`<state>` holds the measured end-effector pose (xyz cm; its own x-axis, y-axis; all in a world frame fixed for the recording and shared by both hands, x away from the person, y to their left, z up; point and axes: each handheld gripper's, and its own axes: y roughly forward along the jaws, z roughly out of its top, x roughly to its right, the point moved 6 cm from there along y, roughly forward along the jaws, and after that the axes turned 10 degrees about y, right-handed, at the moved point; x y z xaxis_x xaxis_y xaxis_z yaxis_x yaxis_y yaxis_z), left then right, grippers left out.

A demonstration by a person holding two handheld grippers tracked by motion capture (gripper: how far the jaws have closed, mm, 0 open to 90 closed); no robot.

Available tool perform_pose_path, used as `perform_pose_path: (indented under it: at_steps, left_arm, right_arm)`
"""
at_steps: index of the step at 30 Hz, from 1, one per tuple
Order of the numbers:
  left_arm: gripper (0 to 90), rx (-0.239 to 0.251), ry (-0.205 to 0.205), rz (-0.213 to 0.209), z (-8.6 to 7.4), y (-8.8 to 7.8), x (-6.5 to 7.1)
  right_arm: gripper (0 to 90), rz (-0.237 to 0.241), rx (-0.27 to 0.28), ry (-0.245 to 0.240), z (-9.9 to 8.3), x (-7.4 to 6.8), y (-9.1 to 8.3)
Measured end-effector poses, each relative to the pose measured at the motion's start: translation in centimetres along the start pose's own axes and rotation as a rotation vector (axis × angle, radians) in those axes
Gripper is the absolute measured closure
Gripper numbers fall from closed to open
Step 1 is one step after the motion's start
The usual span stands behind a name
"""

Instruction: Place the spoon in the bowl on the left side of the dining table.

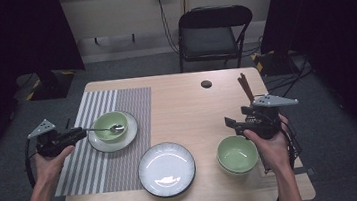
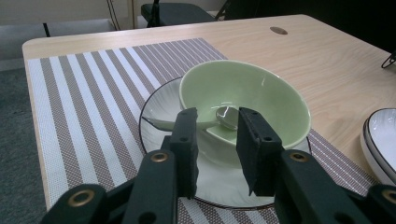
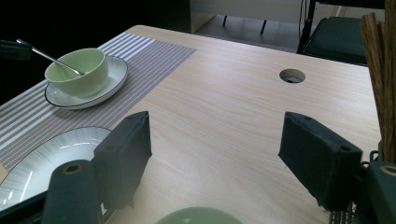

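Spoon (image 2: 223,117) resting in green bowl (image 2: 261,93), handle between parted left fingers (image 2: 186,140), untouched, right fingers (image 3: 126,154) wide apart.

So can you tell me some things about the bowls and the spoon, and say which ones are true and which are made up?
1. The spoon lies in the green bowl on the striped mat. True.
2. That bowl sits straight on the mat. False: it sits on a white plate.
3. The right hand-held gripper is squeezing a bowl. False: its jaws stand wide apart with only table between them.
4. The big plate near the table's front edge has nothing on it. True.
5. The folding chair is red. False: it is black.
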<state>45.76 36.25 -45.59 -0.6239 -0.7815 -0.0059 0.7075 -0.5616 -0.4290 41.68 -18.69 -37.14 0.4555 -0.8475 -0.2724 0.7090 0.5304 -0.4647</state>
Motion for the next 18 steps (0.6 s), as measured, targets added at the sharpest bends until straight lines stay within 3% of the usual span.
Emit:
perform_pose_path:
  at_steps: [3,9,10,13,15,18]
  left_arm:
    - [68.0,-0.002,0.009,-0.005,0.2,0.0,0.4]
    - [62.6,0.003,-0.006,-0.076,0.9,0.0,2.3]
    - [61.2,-0.020,0.031,-0.075,1.1,0.1,3.2]
    - [56.5,-0.009,0.031,-0.108,1.4,0.2,4.3]
    - [50.3,0.010,0.006,-0.164,1.6,0.4,5.3]
    - [45.6,-0.028,0.073,-0.124,1.7,0.6,6.4]
  right_arm:
    - [24.3,-0.001,0.001,-0.001,0.0,0.0,0.1]
    - [24.3,0.001,0.000,-0.001,0.1,0.0,0.1]
    - [24.3,0.000,0.000,0.000,0.0,0.0,0.1]
    - [24.3,-0.002,-0.002,0.002,0.0,0.2,0.1]
    - [24.2,-0.002,0.002,0.003,0.0,0.3,0.0]
    - [24.2,-0.007,0.004,0.007,0.0,0.5,-0.1]
